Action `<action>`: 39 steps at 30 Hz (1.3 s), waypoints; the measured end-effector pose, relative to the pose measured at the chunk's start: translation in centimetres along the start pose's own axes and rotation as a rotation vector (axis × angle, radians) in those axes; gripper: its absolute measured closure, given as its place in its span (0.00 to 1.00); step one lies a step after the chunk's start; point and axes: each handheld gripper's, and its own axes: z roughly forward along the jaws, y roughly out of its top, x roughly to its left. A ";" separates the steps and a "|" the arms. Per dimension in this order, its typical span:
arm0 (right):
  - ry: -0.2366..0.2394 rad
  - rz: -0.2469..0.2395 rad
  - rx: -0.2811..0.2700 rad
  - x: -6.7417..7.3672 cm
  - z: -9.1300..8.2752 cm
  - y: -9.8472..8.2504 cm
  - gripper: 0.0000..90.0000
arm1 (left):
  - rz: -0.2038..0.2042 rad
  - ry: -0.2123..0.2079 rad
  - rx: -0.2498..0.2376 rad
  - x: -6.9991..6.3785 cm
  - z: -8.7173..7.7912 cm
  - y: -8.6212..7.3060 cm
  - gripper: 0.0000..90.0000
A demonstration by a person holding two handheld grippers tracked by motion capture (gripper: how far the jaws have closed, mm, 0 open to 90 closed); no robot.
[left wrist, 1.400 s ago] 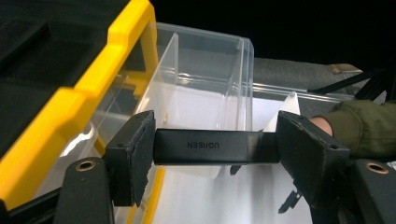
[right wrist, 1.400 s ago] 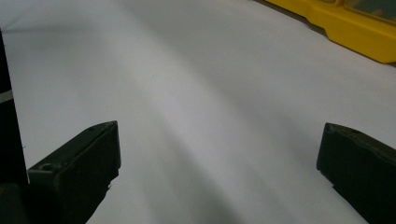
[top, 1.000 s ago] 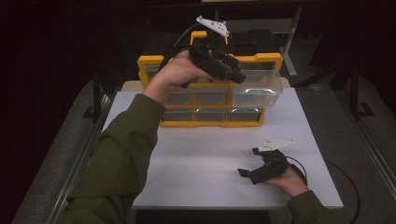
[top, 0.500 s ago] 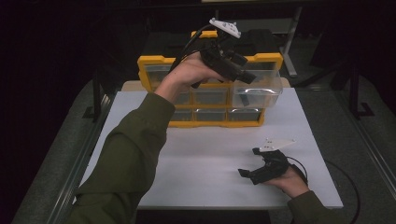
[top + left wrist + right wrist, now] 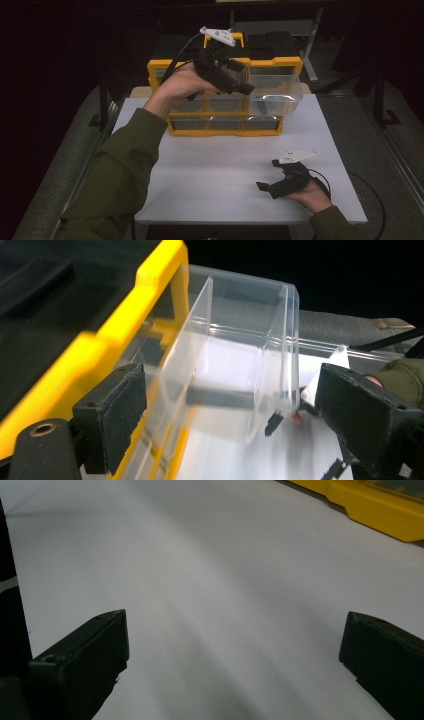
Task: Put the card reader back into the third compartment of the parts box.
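The yellow organiser (image 5: 225, 131) stands at the far middle of the white bench (image 5: 210, 175), with small clear drawers across its front. Its upper right clear drawer (image 5: 274, 95) is pulled well out and overhangs the bench, held only by its rear part in the frame.

The left tongs (image 5: 245, 89) hang at the drawer's inner front corner. In the left gripper view their jaws have just been opening and now stand apart, the drawer's clear wall (image 5: 235, 350) between them but neither pad pressing on it. So the drawer is free.

What could go wrong, in my judgement:
1. The drawer sits far out, so a downward knock from the retreating left tongs could tip it or pull it clear of its slot.
2. The transparent walls are hard to read, and a pad may catch the rim as the hand draws away, dragging the drawer sideways.
3. The organiser looks light, so a snag could slide or rock the whole unit on the smooth bench.

Near the front right, the right tongs (image 5: 272, 186) rest low over bare bench, jaws wide apart and holding nothing, well apart from the organiser and too far to steady it.
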 end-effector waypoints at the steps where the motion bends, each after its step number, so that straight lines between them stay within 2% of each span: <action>1: 0.001 -0.001 -0.001 0.0 0.0 0.0 0.00 | -0.004 0.007 0.001 0.0 -0.4 -0.5 0.13; 9: -0.009 -0.007 0.006 0.2 0.1 0.2 0.00 | -0.034 0.043 -0.009 -0.5 -2.3 -4.2 0.08; 16: -0.012 -0.010 0.007 0.2 0.2 0.2 0.00 | -0.055 0.074 -0.018 -1.0 -3.1 -6.7 0.03; 20: -0.014 -0.008 0.006 0.2 0.1 0.2 0.00 | -0.049 0.111 -0.006 -1.5 -3.3 -8.1 0.00; 26: -0.014 -0.009 0.007 0.2 0.2 0.2 0.00 | -0.061 0.110 -0.006 -2.2 -3.2 -10.4 0.00; 31: -0.015 -0.010 0.009 0.2 0.2 0.2 0.00 | -0.073 0.129 -0.003 -2.8 -3.2 -12.5 0.00; 39: -0.018 -0.010 0.009 0.1 0.3 0.2 0.00 | -0.124 0.169 -0.024 -3.1 -3.6 -17.0 0.00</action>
